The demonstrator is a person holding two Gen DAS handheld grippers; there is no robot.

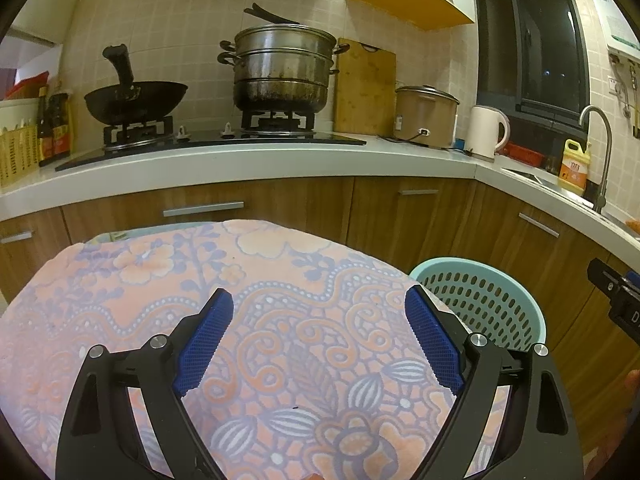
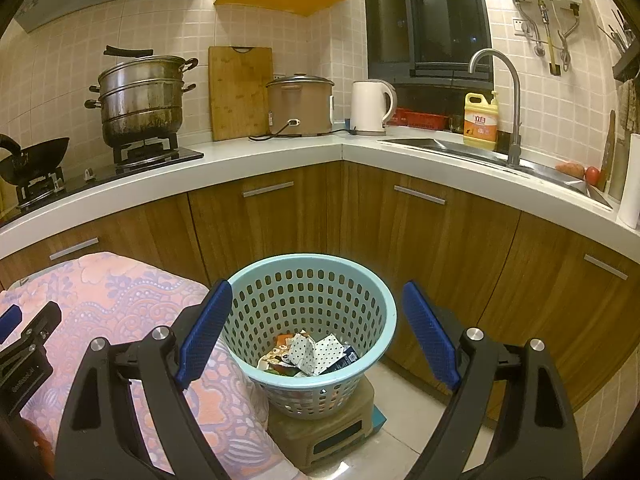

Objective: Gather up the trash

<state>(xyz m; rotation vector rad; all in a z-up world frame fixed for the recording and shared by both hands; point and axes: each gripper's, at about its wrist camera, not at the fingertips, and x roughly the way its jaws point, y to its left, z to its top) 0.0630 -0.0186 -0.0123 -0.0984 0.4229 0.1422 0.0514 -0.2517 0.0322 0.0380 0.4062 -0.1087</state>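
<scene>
One basket (image 2: pixel 310 304) holds several wrappers (image 2: pixel 308 354); both jaws gape.

Tiled wall (image 2: pixel 168 36), wood cabinets (image 2: pixel 432 240), dark window (image 2: pixel 432 16).

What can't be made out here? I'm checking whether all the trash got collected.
- Basket bottom: right wrist view shows the wrappers on top; anything beneath is hidden.
- Basket interior: in the left wrist view, its wall and the left gripper block it.
- Near end of the floral cloth: cut off by gripper bodies and the frame edge.
- Floor past the stool: hidden.
</scene>
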